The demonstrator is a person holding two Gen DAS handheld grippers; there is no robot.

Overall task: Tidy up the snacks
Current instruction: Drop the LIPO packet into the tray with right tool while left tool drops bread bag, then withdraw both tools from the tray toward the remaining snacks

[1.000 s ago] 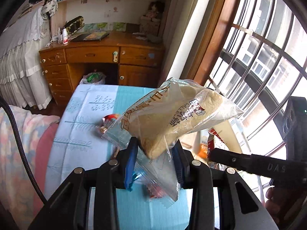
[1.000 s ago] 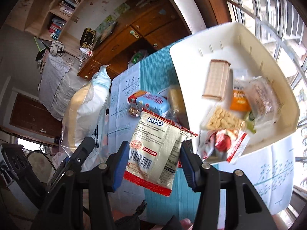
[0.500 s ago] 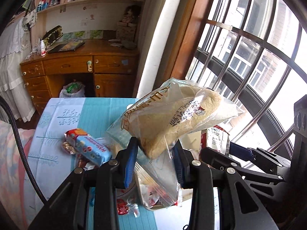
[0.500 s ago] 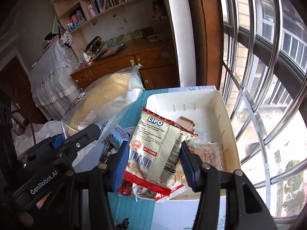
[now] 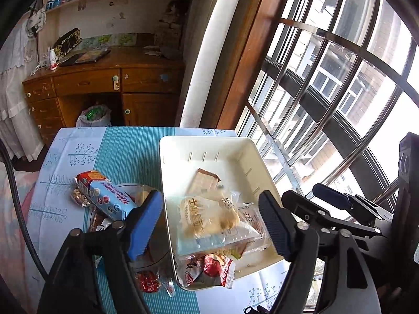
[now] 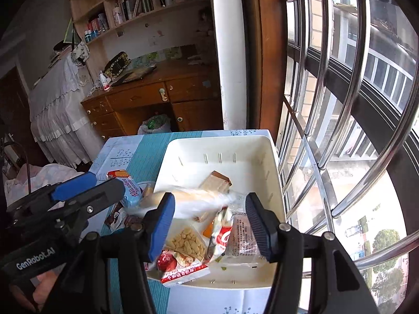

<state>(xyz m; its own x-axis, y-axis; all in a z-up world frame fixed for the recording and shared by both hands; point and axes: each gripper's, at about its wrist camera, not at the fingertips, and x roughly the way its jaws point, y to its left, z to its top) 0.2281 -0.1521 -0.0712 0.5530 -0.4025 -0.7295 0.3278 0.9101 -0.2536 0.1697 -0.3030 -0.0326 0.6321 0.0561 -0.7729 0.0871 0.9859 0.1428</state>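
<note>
Dropped since a second ago: bread packet point(image 5: 209, 222) out of the left gripper point(image 5: 209, 225) into the white bin point(image 5: 243, 151), red-and-white snack pouch point(image 6: 222, 233) tumbling from the right gripper point(image 6: 209, 225). Both sets of jaws just opened, wide, holding nothing. Remaining on the tablecloth point(image 5: 123, 144) left of the bin: blue biscuit pack point(image 5: 104, 196), long axis slanting toward the left gripper, the nearer one.

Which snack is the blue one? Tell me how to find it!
Find the white bin on the striped blue tablecloth by the window. Just outside the bin's left wall is a small heap of snacks still on the cloth. The blue packet lies on top, long and light blue with a red end and round badges; its neighbours are brown or clear.
</note>
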